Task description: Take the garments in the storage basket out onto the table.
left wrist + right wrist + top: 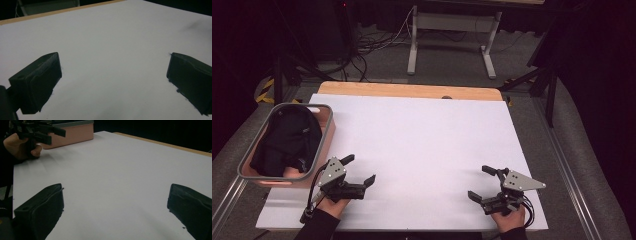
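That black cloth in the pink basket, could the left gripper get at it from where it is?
Probably yes. The left gripper sits open just beside the basket, whose top is uncovered, and the black cloth lies heaped inside with nothing between them.

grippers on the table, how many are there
2: the left gripper is at the near left beside the pink basket, the right gripper at the near right. Both are open and empty.

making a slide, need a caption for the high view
Two open hand-held grippers, left and right, rest on a white table beside a pink bin of dark cloth.
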The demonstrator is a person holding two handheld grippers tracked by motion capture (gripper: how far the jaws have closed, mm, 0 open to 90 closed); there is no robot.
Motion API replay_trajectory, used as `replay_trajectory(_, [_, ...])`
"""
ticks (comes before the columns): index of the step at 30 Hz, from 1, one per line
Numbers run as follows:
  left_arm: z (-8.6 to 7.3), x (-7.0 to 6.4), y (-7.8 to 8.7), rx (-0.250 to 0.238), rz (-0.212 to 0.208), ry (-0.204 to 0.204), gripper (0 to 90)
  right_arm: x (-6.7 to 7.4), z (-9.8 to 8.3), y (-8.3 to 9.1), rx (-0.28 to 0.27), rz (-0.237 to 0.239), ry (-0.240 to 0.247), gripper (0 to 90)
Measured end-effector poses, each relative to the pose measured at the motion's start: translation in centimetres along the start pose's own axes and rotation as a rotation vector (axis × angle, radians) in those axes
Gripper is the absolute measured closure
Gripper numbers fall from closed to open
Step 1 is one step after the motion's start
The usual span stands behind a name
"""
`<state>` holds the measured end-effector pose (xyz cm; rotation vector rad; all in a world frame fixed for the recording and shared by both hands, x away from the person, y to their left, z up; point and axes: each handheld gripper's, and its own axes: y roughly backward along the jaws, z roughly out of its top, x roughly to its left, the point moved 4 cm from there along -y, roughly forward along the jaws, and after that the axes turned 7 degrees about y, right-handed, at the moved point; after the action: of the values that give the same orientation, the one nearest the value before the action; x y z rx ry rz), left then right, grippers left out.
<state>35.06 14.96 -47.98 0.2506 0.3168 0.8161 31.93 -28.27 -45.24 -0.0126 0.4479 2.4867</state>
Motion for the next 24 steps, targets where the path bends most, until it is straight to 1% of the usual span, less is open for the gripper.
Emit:
replay_trajectory(3, [0.1, 0.0, 0.1, -0.004, 0.002, 0.008, 0.9, 0.1, 0.0, 0.0, 0.003, 0.001, -0.002, 1.4])
replay_trajectory(5, [0.2, 0.0, 0.1, -0.001, -0.005, 0.012, 1.1, 0.1, 0.0, 0.1, 0.005, 0.001, 0.001, 1.5])
replay_trajectory(8, [0.4, 0.0, 0.1, 0.002, -0.017, 0.003, 0.9, 0.2, 0.0, 0.1, 0.004, 0.0, 0.004, 1.5])
replay_trajectory(10, [0.4, 0.1, 0.0, 0.025, -0.034, -0.017, 0.1, 0.2, 0.1, 0.2, 0.003, -0.003, 0.006, 1.5])
replay_trajectory(11, [0.4, 0.0, 0.0, 0.038, -0.044, -0.017, 0.1, 0.2, 0.1, 0.1, 0.004, -0.003, 0.006, 1.7])
replay_trajectory(12, [0.4, 0.0, 0.0, 0.047, -0.042, -0.022, 0.1, 0.2, 0.1, 0.1, 0.005, -0.003, 0.006, 1.8])
replay_trajectory(16, [0.8, 0.0, 0.4, 0.06, -0.042, -0.014, 0.1, 0.3, 0.1, -0.1, 0.013, 0.004, 0.007, 2.0])
replay_trajectory(18, [1.0, -0.1, 0.5, 0.065, -0.04, -0.018, 0.1, 0.3, 0.1, -0.1, 0.015, 0.008, 0.006, 2.1])
replay_trajectory(19, [1.0, -0.1, 0.5, 0.07, -0.045, -0.014, 0.1, 0.4, 0.1, -0.1, 0.016, 0.009, 0.006, 2.2])
replay_trajectory(20, [1.1, -0.1, 0.5, 0.081, -0.052, -0.016, 0.1, 0.4, 0.1, -0.1, 0.019, 0.007, 0.006, 2.2])
replay_trajectory(21, [1.2, -0.1, 0.4, 0.13, -0.056, -0.028, 0.1, 0.4, 0.1, -0.1, 0.021, 0.006, 0.007, 2.6])
replay_trajectory(22, [1.2, -0.2, 0.3, 0.169, -0.049, -0.042, 0.1, 0.4, 0.0, -0.1, 0.026, 0.002, 0.004, 2.9])
replay_trajectory(23, [1.3, -0.2, 0.4, 0.183, -0.042, -0.069, 0.1, 0.4, 0.0, 0.0, 0.028, 0.001, -0.001, 2.9])
replay_trajectory(24, [1.4, -0.3, 0.5, 0.179, -0.045, -0.072, 0.1, 0.4, 0.0, 0.0, 0.026, 0.002, -0.006, 3.0])
